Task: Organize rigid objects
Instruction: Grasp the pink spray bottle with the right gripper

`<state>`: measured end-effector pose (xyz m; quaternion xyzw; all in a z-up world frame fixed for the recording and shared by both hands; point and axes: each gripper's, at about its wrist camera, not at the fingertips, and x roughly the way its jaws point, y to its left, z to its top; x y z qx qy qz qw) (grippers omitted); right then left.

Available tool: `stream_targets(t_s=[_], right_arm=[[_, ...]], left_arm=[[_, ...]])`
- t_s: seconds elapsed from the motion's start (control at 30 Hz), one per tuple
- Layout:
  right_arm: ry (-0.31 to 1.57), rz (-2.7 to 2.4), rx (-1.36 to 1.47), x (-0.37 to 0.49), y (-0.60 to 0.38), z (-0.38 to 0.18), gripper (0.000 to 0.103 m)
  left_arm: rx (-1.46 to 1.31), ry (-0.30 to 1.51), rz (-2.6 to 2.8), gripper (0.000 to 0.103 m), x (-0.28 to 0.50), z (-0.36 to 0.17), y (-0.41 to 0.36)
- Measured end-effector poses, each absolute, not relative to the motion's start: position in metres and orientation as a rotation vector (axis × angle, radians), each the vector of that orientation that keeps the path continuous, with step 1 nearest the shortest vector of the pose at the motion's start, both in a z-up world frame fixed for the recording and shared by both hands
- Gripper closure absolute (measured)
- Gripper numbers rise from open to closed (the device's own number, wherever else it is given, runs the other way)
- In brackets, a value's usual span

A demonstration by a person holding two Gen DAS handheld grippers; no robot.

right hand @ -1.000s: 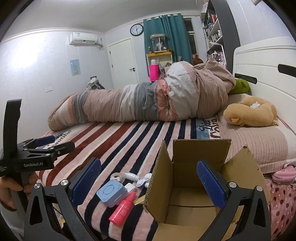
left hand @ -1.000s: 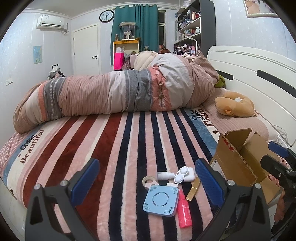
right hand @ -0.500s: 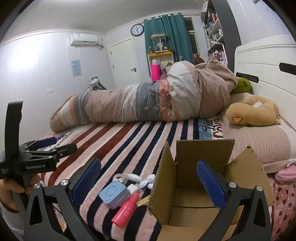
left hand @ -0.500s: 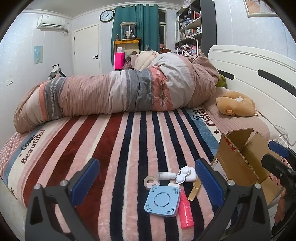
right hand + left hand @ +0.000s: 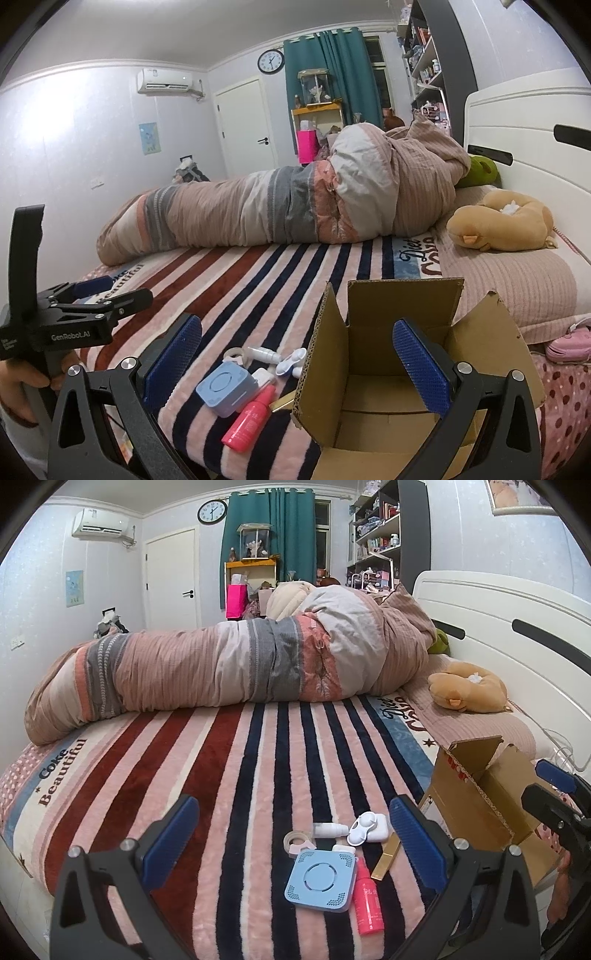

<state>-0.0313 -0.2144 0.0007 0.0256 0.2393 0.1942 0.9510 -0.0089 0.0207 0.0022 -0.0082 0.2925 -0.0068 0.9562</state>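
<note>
Jaws on both grippers stand wide apart and hold nothing. Seen through its own camera, the left gripper [image 5: 295,849] hovers low over the striped blanket [image 5: 258,760] on the bed, and a small heap of hard things lies between its blue pads: a pale blue square box [image 5: 320,880], a pink bottle [image 5: 366,901] touching its right side, a white case [image 5: 367,828], a little white bottle [image 5: 330,829], a tape roll [image 5: 295,841] and a gold stick [image 5: 386,860]. They sit bunched together just beside the cardboard box [image 5: 388,369], probably so each needs only a short carry.

The right gripper [image 5: 295,365] points at that cardboard box, whose flaps stand up and leave the top open; its inside looks bare, so the sorting seems hardly begun. One flap rises between the heap and the opening, and anything carried across must clear it.

I judge the left gripper is lining up on the heap, with the pale blue square box nearest its middle. That piece looks broad and flat, so gripping it by its edges may serve best, and the pink bottle leaning at its side could roll when it lifts.
</note>
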Motion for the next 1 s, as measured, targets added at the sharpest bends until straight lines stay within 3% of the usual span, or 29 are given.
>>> stream_targets(t_s=[0.17, 0.37, 0.43, 0.53, 0.6, 0.93, 1.0], right_arm=[[0.484, 0.377, 0.014, -0.034, -0.208, 0.003, 0.002], [0.477, 0.395, -0.040, -0.041, -0.179, 0.009, 0.026], [0.483, 0.426, -0.055, -0.044, -0.161, 0.006, 0.040], [0.525, 0.492, -0.067, -0.047, -0.134, -0.009, 0.053], [0.584, 0.559, -0.049, -0.046, -0.120, -0.024, 0.058], [0.981, 0.387, -0.048, -0.007, -0.099, -0.141, 0.058], [1.020, 0.347, -0.052, 0.004, -0.099, -0.153, 0.064]], left_arm=[[-0.022, 0.587, -0.036, 0.001, -0.007, -0.002, 0.028], [-0.029, 0.572, -0.087, 0.001, -0.002, -0.010, 0.056], [-0.038, 0.576, -0.106, 0.001, 0.000, -0.016, 0.068], [-0.039, 0.591, -0.133, 0.001, 0.004, -0.029, 0.086], [-0.041, 0.612, -0.143, 0.001, 0.008, -0.041, 0.097], [-0.104, 0.732, -0.222, 0.001, 0.023, -0.105, 0.120], [-0.116, 0.742, -0.234, 0.001, 0.024, -0.112, 0.119]])
